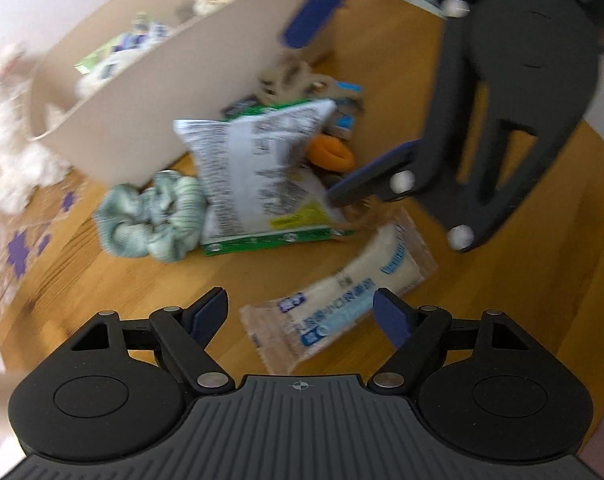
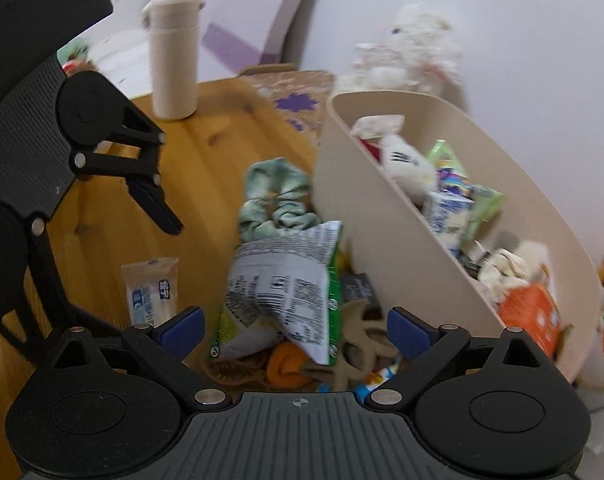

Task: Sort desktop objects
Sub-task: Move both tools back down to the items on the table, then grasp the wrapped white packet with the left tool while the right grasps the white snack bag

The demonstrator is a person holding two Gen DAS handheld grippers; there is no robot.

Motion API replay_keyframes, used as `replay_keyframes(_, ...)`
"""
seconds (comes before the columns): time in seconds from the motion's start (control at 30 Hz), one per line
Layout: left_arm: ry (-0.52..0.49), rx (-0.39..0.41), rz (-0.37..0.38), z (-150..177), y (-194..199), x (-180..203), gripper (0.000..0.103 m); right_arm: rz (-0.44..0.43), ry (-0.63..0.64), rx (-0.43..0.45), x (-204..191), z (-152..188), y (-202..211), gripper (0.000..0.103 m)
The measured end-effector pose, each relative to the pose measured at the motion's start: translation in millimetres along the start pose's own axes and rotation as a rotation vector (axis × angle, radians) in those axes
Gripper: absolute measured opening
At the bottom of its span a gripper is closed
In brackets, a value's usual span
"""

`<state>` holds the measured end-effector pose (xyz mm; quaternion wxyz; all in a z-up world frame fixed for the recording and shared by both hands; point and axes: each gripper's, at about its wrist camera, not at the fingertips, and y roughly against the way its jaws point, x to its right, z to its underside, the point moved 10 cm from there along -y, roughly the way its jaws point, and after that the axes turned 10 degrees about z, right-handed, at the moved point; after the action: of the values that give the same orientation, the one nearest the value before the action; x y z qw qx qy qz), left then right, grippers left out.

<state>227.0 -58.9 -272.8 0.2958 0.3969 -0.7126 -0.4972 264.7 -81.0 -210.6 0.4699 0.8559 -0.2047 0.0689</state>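
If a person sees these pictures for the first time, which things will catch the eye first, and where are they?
The silver and green snack bag stands out first, propped up in the pile of small items on the wooden table, right beside the beige bin already stuffed with packets and plush toys. Both grippers hover open over the pile: the right gripper frames the snack bag, and the left gripper points at a clear blue-printed packet lying flat.

A home setting: plush toys point(image 2: 414, 40), snack packets point(image 2: 286, 280) and a scrunchie point(image 2: 278, 200) clutter a wooden surface point(image 2: 206, 168).
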Motion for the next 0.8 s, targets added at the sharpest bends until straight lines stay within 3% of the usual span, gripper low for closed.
replay_keyframes(0.3,-0.091,-0.027,0.065,-2.3,-26.4,13.0,0.080,-0.027,-0.004,-0.043,-15.1,-1.1,-23.6,0.099)
replay_keyframes(0.37,-0.104,-0.027,0.091,-2.3,-29.4,15.8,0.070,-0.021,0.001,-0.049,-16.9,-0.2,-28.4,0.099)
replay_keyframes(0.6,-0.071,-0.021,0.138,-0.7,-32.2,11.8,0.065,-0.027,-0.043,-0.045,-15.1,2.6,-36.8,0.076)
replay_keyframes(0.67,-0.045,-0.012,0.154,0.9,-30.6,9.9,0.055,-0.014,-0.033,-0.043,-14.8,1.8,-36.6,0.072)
replay_keyframes(0.8,-0.044,-0.004,0.155,3.5,-27.5,9.9,0.047,-0.012,-0.041,-0.033,-13.1,0.8,-34.8,0.069)
